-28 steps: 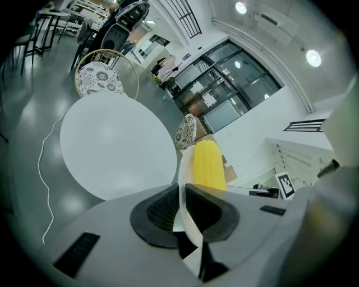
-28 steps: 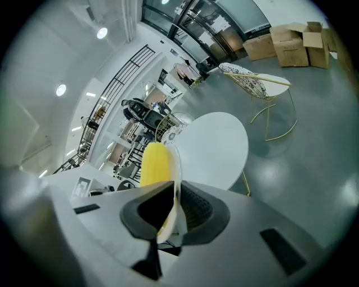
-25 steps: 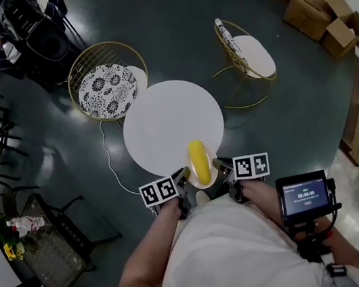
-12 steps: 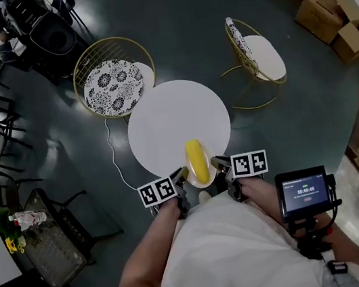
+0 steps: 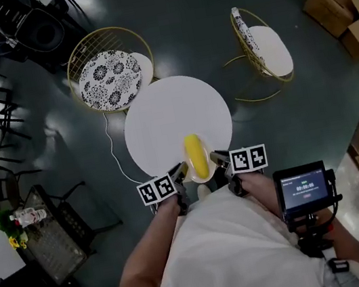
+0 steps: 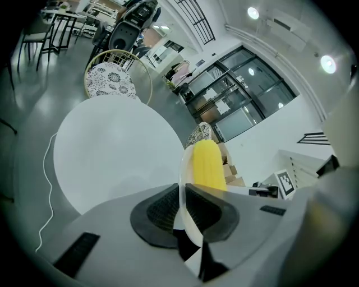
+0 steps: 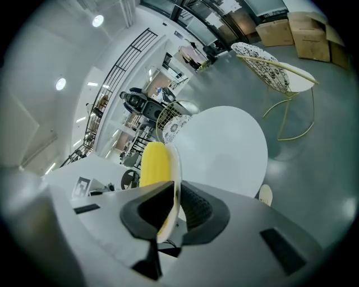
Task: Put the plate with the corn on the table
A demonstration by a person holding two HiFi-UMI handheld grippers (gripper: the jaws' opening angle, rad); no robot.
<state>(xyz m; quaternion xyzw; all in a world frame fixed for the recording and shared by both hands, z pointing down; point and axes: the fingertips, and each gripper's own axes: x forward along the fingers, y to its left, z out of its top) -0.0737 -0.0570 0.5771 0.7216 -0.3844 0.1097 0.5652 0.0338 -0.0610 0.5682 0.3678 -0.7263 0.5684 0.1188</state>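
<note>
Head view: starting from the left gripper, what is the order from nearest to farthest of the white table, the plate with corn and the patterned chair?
1. The plate with corn, clamped in the left gripper, at its right.
2. The white table, just ahead.
3. The patterned chair, beyond the table, ahead-left.

Surface open beyond near edge; patterned chair crowds its far-left edge, second chair near far-right edge.

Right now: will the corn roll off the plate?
Possibly if tilted: corn is round, loose on the shallow plate. Plate looks stiff, yet left tongs and right tongs pinch only opposite edges, so it could pivot.
</note>
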